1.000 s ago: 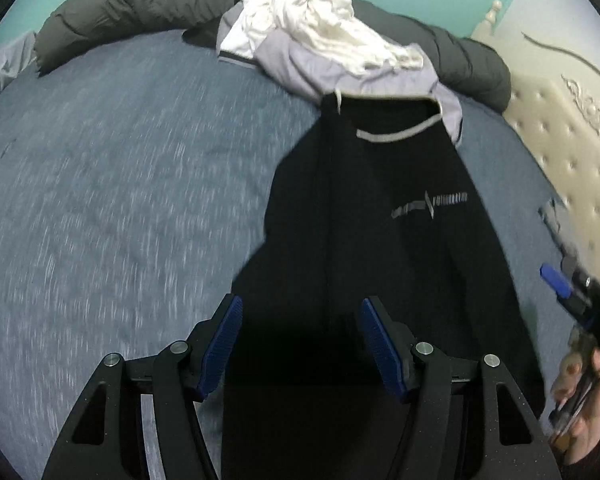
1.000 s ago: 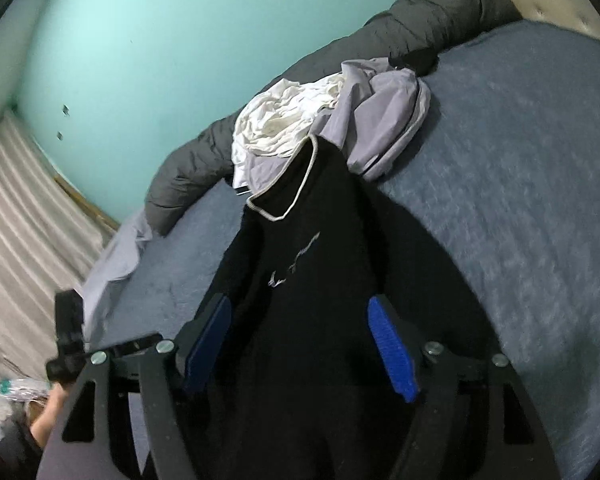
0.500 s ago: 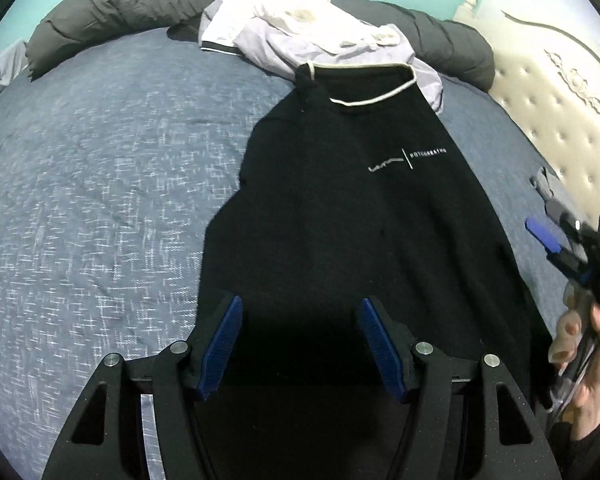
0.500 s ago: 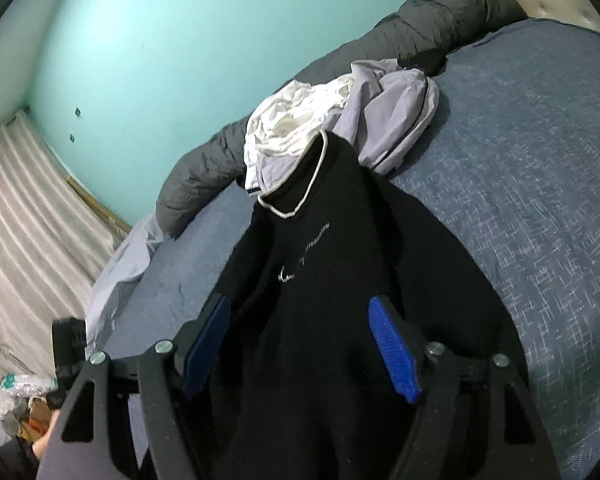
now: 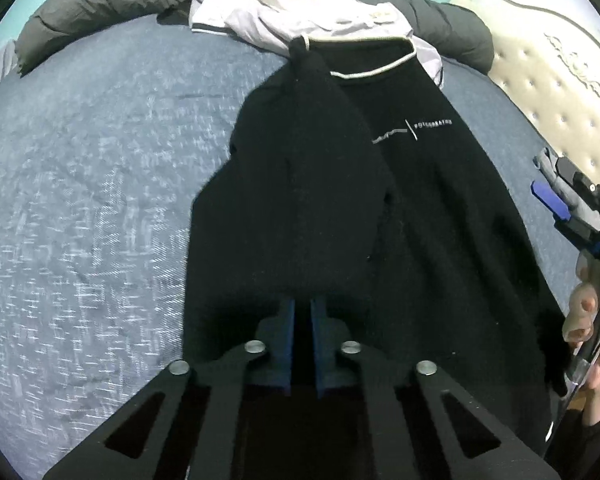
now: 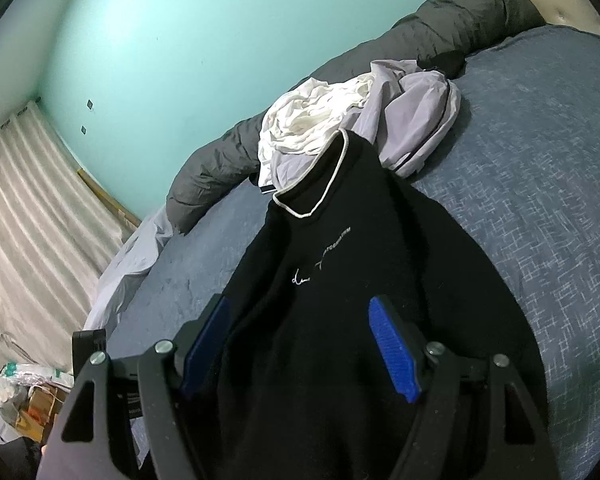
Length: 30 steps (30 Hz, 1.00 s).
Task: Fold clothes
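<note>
Black knit sweater with a white-trimmed collar (image 5: 440,208) lies flat on the blue-grey bedspread (image 5: 80,200), its near hem pinched in the left gripper (image 5: 302,320), whose jaws have just closed. Right gripper (image 6: 300,344) hovers wide open over it, gripping nothing. Beyond the collar sits a crumpled lilac and white clothes pile (image 6: 356,120).

1. The left wrist camera is sitting behind the left gripper (image 5: 302,312), looking steeply down, close over the black sweater (image 5: 440,208) on the bed (image 5: 80,200).
2. The right wrist camera is riding behind the right gripper (image 6: 300,344), facing more level toward the teal wall (image 6: 180,40) and curtain (image 6: 28,220).
3. Both views are sharing the sweater, the pile of light clothes (image 5: 300,4) and the dark duvet (image 6: 440,24).
</note>
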{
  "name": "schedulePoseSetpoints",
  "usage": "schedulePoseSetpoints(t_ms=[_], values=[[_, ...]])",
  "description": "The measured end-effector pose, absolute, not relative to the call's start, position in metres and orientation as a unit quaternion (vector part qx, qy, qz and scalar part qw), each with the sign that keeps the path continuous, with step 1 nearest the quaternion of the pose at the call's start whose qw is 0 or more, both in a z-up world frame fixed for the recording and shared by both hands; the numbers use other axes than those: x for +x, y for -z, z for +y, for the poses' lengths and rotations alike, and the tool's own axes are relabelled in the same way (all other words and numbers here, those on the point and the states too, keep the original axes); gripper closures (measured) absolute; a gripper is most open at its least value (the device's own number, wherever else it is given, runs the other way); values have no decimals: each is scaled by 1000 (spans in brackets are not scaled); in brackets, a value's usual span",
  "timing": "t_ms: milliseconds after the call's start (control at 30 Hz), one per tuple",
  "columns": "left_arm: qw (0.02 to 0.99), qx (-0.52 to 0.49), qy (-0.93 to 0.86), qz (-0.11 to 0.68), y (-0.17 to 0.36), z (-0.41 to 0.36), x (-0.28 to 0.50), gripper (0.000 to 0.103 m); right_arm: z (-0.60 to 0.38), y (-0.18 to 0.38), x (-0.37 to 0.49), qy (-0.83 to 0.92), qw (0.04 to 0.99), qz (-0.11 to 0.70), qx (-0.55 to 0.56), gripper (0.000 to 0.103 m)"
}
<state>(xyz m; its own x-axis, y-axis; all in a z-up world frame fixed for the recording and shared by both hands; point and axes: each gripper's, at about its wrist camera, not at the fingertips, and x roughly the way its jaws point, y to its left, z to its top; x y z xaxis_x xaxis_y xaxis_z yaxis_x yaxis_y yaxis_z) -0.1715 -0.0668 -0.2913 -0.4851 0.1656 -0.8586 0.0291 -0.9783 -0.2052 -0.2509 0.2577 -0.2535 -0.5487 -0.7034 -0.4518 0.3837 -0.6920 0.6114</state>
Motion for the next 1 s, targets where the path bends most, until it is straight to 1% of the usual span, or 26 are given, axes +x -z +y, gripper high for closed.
schedulePoseSetpoints(t_ms=[167,300,433,533,667,700,733,767,800,833,867,900,933,1000], values=[[12,-486,-868,-100,265,-98,-165,99,259,257,-252,846,318,-237,356,30],[-25,-478,-871,-108,247,-137,-161,100,258,255,-252,846,319,-235,355,30],[-70,-476,-866,-139,240,-189,-162,100,259,256,-252,847,318,-236,355,30],[-97,-486,-851,-174,250,-224,-170,100,257,258,-253,846,317,-235,358,30],[-120,-502,-838,-178,269,-244,-181,97,254,258,-253,846,320,-229,359,30],[-125,-506,-834,-180,273,-247,-183,91,254,258,-253,847,321,-227,359,30],[-131,-507,-832,-184,274,-250,-181,81,253,258,-252,847,321,-226,359,30],[-138,-507,-830,-188,275,-253,-179,76,253,258,-252,847,321,-226,359,30],[-142,-504,-830,-190,274,-255,-176,66,253,259,-253,847,320,-227,359,30],[-143,-501,-832,-190,271,-256,-170,63,253,259,-253,846,320,-228,360,30],[-139,-500,-833,-192,269,-255,-165,63,253,260,-254,846,319,-230,360,30],[-134,-499,-834,-195,267,-255,-159,60,253,260,-254,845,319,-231,361,30],[-127,-500,-832,-203,268,-254,-152,53,253,260,-254,845,319,-233,362,30],[-111,-502,-829,-220,270,-252,-139,49,252,260,-253,843,321,-236,363,30]])
